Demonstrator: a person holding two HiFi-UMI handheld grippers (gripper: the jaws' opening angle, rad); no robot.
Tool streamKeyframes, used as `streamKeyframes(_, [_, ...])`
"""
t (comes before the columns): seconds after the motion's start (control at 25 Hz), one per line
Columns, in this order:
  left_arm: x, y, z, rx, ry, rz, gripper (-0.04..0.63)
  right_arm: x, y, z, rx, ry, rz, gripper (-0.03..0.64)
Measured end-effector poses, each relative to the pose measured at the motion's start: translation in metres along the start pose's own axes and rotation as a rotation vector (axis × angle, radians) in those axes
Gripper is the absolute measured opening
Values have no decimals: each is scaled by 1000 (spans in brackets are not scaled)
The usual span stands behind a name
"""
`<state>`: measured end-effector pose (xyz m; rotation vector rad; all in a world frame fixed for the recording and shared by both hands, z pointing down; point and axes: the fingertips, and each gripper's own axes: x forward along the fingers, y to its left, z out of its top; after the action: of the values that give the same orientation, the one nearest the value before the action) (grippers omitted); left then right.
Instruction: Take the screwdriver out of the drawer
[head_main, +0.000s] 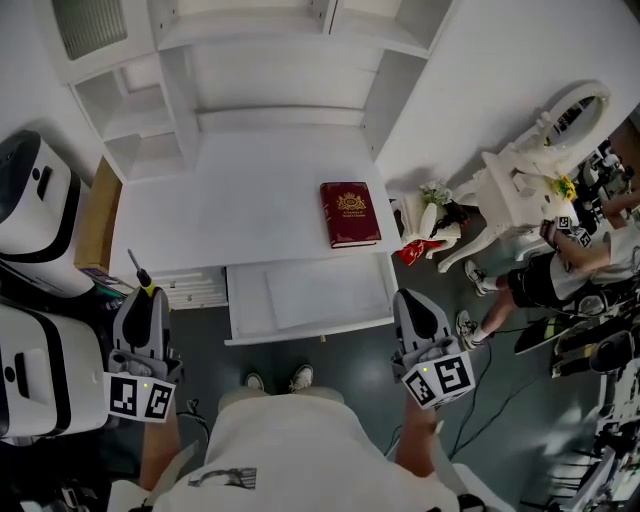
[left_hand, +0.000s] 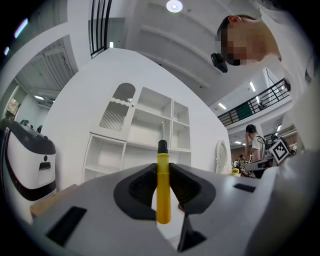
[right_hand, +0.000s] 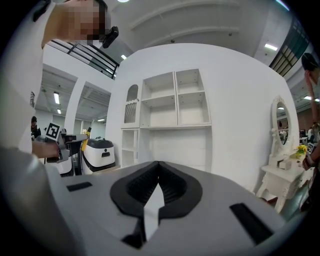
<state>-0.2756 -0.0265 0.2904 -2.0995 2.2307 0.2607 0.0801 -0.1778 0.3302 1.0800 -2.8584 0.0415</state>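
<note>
Yellow-handled screwdriver (left_hand: 163, 200) sits pinched upright by its handle in the left gripper (head_main: 142, 297), off the desk's (head_main: 250, 210) front-left corner and clear of the open drawer (head_main: 300, 300), so removal looks done, while the right gripper (right_hand: 159, 167), jaws together and empty, waits by the drawer's front-right corner.

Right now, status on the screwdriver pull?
Left gripper shut on screwdriver, out of the drawer. Right gripper shut, empty. Drawer open; red book on desk, not in the way.
</note>
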Motion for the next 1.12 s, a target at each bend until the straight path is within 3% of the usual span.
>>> streamKeyframes(1.12, [38, -9, -20, -1, 31, -129, 81, 3, 10, -5, -12, -11, -72, 9])
